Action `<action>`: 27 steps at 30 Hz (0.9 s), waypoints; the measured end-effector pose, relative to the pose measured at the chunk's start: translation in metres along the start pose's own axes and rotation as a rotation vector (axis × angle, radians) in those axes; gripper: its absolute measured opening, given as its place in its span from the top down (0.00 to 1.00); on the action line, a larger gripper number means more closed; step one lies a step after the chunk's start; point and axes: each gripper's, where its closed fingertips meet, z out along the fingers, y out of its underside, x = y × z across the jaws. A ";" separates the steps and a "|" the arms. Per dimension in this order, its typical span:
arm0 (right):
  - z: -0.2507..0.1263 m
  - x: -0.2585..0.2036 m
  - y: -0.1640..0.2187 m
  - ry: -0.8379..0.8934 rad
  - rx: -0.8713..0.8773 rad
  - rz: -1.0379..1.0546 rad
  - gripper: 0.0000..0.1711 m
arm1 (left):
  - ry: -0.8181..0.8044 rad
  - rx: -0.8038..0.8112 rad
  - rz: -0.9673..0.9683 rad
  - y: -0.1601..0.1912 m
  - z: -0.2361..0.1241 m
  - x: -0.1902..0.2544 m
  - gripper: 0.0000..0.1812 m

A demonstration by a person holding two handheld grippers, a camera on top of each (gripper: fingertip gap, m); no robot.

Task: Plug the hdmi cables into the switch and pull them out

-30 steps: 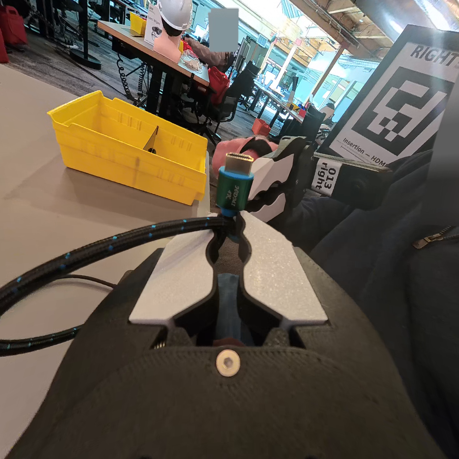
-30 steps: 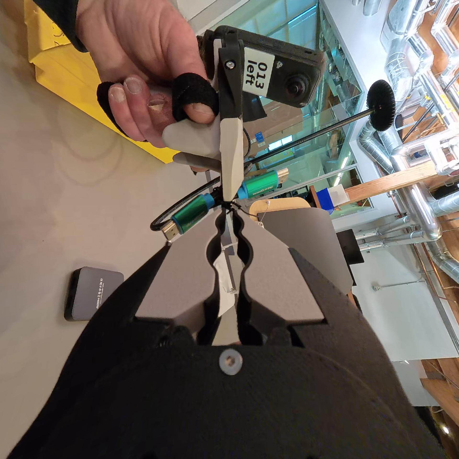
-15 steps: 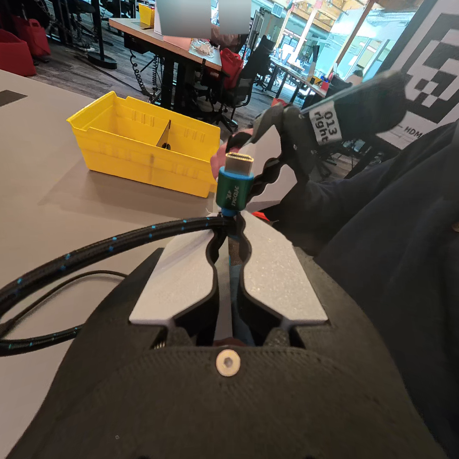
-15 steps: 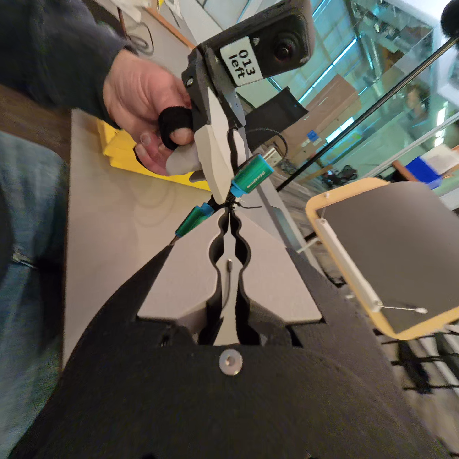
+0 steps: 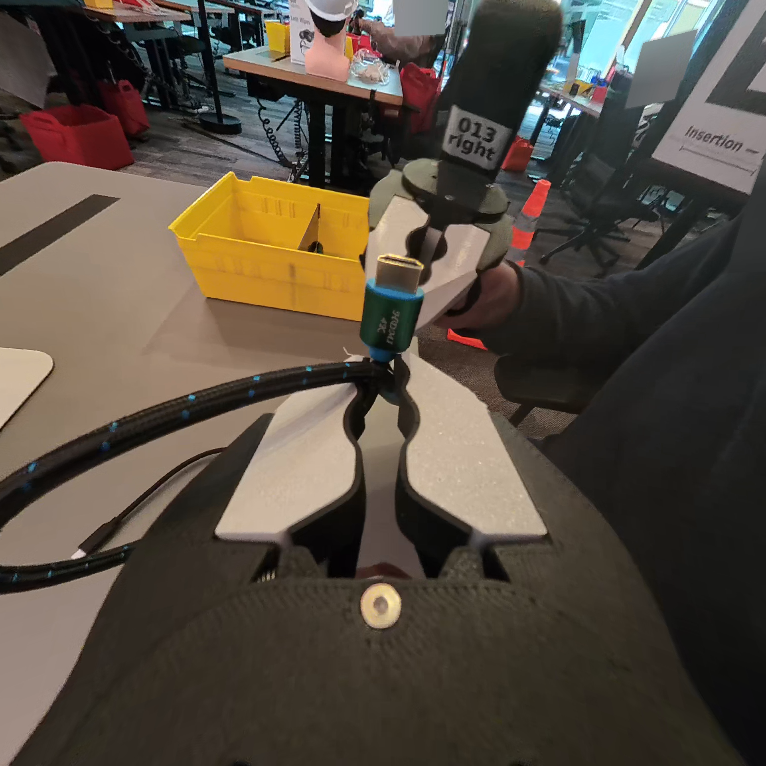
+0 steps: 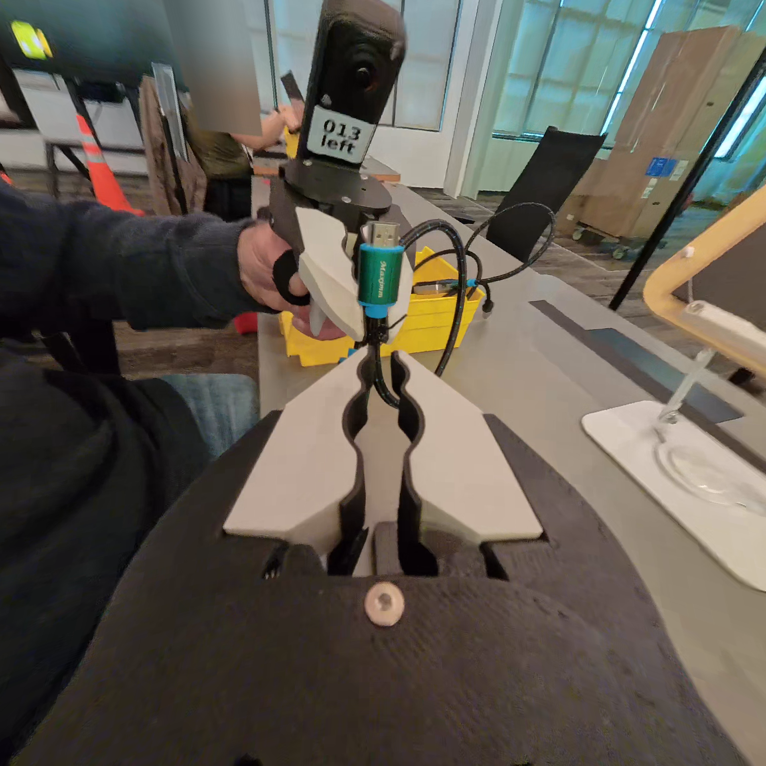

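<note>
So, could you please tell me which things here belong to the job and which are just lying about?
Job: left gripper holding green plug; right gripper holding second plug. No switch in view.
Lying about: yellow bin, orange cone, red bin, white stand.

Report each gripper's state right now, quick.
Left gripper: shut on the braided cable just below a green HDMI plug.
Right gripper: shut on the cable below another green HDMI plug.
</note>
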 end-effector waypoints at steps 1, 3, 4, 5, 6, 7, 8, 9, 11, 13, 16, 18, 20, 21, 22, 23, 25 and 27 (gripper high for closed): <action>0.000 0.000 0.001 0.029 -0.016 -0.062 0.96 | -0.005 -0.008 0.003 0.001 0.001 0.000 0.94; 0.001 0.002 0.004 0.098 -0.068 -0.195 0.93 | 0.010 -0.008 -0.005 0.002 0.003 0.003 0.94; 0.001 0.002 0.004 0.128 -0.087 -0.266 0.92 | 0.016 -0.007 -0.015 0.001 0.004 0.004 0.94; 0.001 0.002 0.003 0.156 -0.100 -0.332 0.92 | 0.018 -0.009 -0.027 0.002 0.005 0.003 0.94; 0.001 0.001 0.002 0.176 -0.116 -0.387 0.92 | 0.023 -0.006 -0.040 0.002 0.006 0.003 0.94; 0.001 0.000 0.002 0.191 -0.131 -0.440 0.92 | 0.032 0.002 -0.056 0.001 0.006 0.003 0.94; 0.001 -0.001 0.002 0.210 -0.145 -0.496 0.93 | 0.041 0.011 -0.076 0.001 0.005 0.003 0.94; 0.001 -0.002 0.002 0.219 -0.160 -0.548 0.93 | 0.047 0.018 -0.093 0.001 0.005 0.003 0.94; 0.003 -0.006 0.003 0.230 -0.186 -0.629 0.94 | 0.060 0.023 -0.116 0.001 0.005 0.003 0.94; 0.004 -0.004 0.005 0.258 -0.214 -0.672 0.96 | 0.054 0.013 -0.117 0.003 0.005 0.002 0.94; 0.003 -0.003 0.002 0.279 -0.215 -0.707 0.98 | 0.061 0.018 -0.127 0.002 0.006 0.003 0.94; 0.003 -0.002 0.003 0.298 -0.227 -0.739 0.98 | 0.060 0.015 -0.130 0.002 0.006 0.003 0.94; 0.002 -0.003 0.003 0.314 -0.234 -0.785 0.96 | 0.064 0.020 -0.140 0.001 0.006 0.003 0.94; 0.002 -0.003 0.003 0.322 -0.240 -0.800 0.96 | 0.064 0.022 -0.147 0.001 0.006 0.003 0.94; 0.002 -0.002 0.003 0.325 -0.247 -0.805 0.95 | 0.060 0.022 -0.153 0.002 0.007 0.002 0.94; 0.002 -0.002 0.003 0.328 -0.245 -0.810 0.95 | 0.062 0.024 -0.158 0.002 0.007 0.001 0.94; 0.000 0.000 0.001 0.345 -0.241 -0.813 0.95 | 0.063 0.026 -0.172 0.002 0.007 0.001 0.94; -0.003 0.000 -0.001 0.351 -0.231 -0.812 0.95 | 0.064 0.028 -0.183 0.002 0.007 0.000 0.94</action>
